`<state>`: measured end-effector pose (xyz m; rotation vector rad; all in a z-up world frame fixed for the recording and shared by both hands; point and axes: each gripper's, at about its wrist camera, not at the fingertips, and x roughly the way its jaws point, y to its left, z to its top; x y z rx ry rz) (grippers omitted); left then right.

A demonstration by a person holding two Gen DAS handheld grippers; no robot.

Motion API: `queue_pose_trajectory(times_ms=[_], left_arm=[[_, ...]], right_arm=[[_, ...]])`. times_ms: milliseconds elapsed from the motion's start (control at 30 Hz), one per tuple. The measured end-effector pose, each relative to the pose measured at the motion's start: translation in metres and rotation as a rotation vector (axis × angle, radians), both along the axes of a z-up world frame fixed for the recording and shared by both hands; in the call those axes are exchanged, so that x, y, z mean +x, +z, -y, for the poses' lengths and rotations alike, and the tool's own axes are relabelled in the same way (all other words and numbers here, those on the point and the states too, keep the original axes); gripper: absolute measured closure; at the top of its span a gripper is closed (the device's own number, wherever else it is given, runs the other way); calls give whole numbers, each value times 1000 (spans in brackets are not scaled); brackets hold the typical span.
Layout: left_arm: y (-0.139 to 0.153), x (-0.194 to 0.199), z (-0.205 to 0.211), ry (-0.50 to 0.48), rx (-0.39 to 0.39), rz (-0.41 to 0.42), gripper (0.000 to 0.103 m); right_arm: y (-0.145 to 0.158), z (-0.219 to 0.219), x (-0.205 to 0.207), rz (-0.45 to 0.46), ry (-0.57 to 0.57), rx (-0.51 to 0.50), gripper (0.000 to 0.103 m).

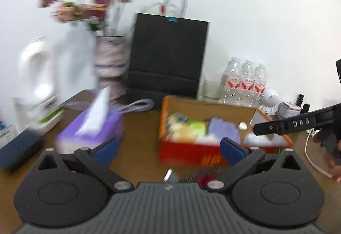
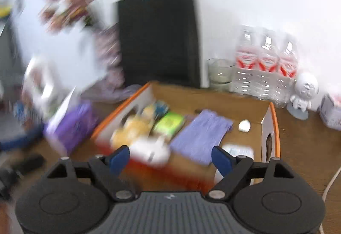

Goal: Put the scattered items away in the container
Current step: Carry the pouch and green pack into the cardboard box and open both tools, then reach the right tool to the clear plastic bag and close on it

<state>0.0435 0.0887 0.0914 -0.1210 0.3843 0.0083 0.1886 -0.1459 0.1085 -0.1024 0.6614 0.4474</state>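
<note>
While both views are blurring badly, the cardboard box (image 2: 269, 127) w/ orange-edged flaps is sitting mid-table and already holding most of the clutter. Inside it I'm seeing a yellowish soft item (image 2: 132, 127), a green packet (image 2: 169, 122), a folded purple cloth (image 2: 202, 135), a small white piece (image 2: 244, 125) on the box floor, a white object (image 2: 151, 150) near the front wall and a pale packet (image 2: 238, 151) at the front right corner. Exact identities aren't readable thru the blur.

The left gripper (image 1: 168, 150) is standing wide open, nothing btwn its blue pads, hovering just in front of the box's red front wall. The right gripper (image 2: 170, 158) is also gaping w/ nothing pinched, pointing down over the front edge of the box; the white object is lying just beyond its tips, apart from the pads. In the left view the right gripper's black finger is reaching in over the box's right corner.

Judging by this, the job is looking mostly done. What's possibly left: something red and metallic (image 1: 204, 176) lying on the table just in front of the box, too smeared to name. The purple tissue box (image 1: 91, 129), black paper bag (image 1: 168, 57), 3 water bottles (image 2: 266, 63), glass (image 2: 220, 72), flower vase (image 1: 109, 59) and white jug (image 1: 38, 85) are looking like fixtures, not strays.
</note>
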Motion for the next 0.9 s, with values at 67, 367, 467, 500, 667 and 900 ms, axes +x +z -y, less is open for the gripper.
queue_pose_trajectory(times_ms=[67, 367, 467, 500, 667, 900], left_arm=[[-15, -32, -8, 9, -24, -16, 0], [-44, -62, 6, -72, -34, -71, 0], [-46, -63, 13, -97, -47, -75, 0], [-48, -64, 13, -101, -52, -84, 0], [-52, -71, 14, -98, -54, -99, 0], [-62, -59, 19, -92, -70, -154, 0]], right_arm=[[-7, -12, -36, 34, 29, -33, 20], [-51, -24, -143, 53, -86, 82, 22], [-58, -26, -156, 55, -113, 34, 38], [-61, -26, -157, 43, -114, 34, 42], [-77, -29, -164, 5, -132, 32, 58], [-74, -20, -173, 81, -179, 29, 59]])
